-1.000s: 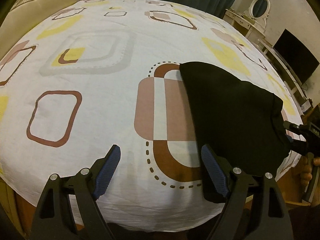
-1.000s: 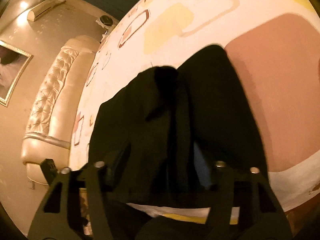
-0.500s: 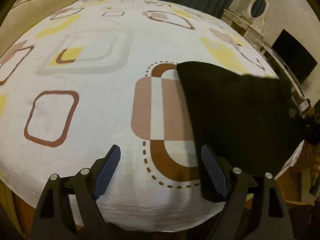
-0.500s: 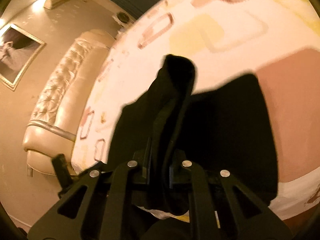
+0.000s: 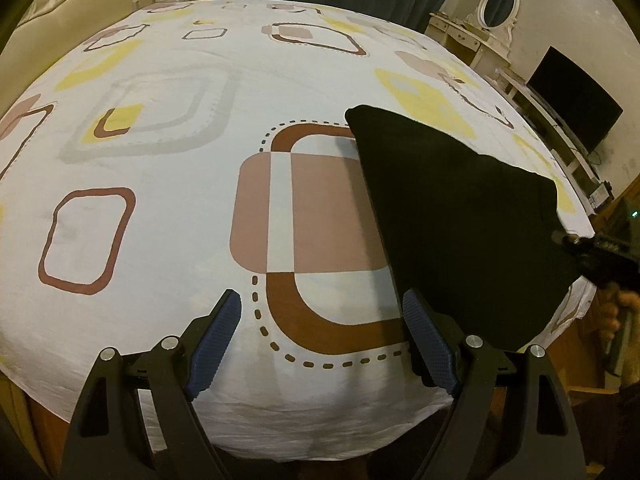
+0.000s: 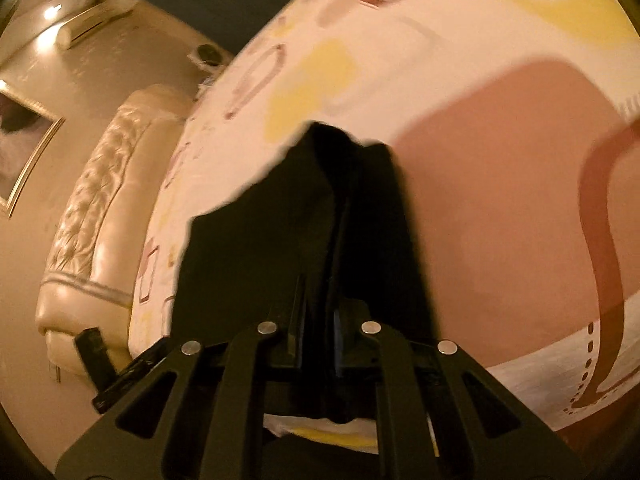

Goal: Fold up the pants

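The black pants (image 5: 460, 220) lie on the right side of the patterned bed sheet (image 5: 168, 208). My left gripper (image 5: 320, 336) is open and empty above the bed's near edge; its right finger sits beside the pants' near corner. My right gripper (image 6: 318, 332) is shut on a bunched edge of the pants (image 6: 304, 216) and holds it lifted off the sheet. The right gripper also shows at the right edge of the left wrist view (image 5: 588, 248), at the pants' right corner.
A padded cream headboard (image 6: 100, 208) borders the bed's far side in the right wrist view. A dresser with an oval mirror (image 5: 496, 12) and a dark TV screen (image 5: 572, 96) stand along the wall to the right. A dark curtain hangs beyond the bed.
My right gripper closed on the pants' edge and raised it, pulling the cloth up off the sheet. The left gripper stayed open in place.
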The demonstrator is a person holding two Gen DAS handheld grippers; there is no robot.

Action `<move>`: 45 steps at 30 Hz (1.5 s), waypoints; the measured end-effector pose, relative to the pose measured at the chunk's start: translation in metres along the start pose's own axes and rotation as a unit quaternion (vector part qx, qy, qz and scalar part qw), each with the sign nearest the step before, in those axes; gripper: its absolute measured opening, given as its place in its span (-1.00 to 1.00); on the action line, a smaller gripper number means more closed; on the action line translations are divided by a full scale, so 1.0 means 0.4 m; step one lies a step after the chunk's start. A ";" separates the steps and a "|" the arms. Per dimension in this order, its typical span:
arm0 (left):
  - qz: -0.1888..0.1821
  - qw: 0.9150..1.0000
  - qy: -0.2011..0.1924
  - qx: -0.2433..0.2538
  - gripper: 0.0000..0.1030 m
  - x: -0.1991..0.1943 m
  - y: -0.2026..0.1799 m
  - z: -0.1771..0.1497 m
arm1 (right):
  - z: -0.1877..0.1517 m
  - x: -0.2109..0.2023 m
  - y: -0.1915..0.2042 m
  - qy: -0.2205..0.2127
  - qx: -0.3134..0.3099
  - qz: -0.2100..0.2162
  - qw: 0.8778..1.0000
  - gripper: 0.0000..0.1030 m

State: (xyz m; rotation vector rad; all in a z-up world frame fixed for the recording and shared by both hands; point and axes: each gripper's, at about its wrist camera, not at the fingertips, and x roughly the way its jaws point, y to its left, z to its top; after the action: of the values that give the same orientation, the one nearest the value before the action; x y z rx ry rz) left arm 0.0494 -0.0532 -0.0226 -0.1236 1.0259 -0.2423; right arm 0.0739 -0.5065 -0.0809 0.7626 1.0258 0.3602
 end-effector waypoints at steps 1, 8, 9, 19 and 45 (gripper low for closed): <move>0.000 1.000 0.001 0.000 0.59 0.002 0.000 -0.001 | -0.008 0.010 -0.029 -0.001 0.017 0.015 1.000 -0.83; 0.004 1.000 0.004 0.001 0.59 0.009 0.002 -0.003 | -0.020 0.023 -0.080 -0.018 0.047 0.058 0.997 -0.83; 0.005 1.000 0.005 0.001 0.59 0.009 0.001 -0.004 | -0.021 0.022 -0.081 -0.019 0.046 0.058 0.997 -0.83; 0.008 1.000 0.005 0.006 0.59 0.012 -0.002 -0.008 | -0.037 -0.003 -0.084 -0.040 0.050 0.060 0.996 -0.85; -0.061 0.997 0.029 -0.030 0.59 0.012 0.022 -0.017 | -0.083 -0.111 -0.194 -0.056 0.116 0.020 0.992 0.07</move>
State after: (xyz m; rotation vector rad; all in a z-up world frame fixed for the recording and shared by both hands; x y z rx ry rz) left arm 0.0474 -0.0457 -0.0320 -0.2353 1.0857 -0.3274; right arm 0.0177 -0.5739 -0.1183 1.0027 0.9573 0.2327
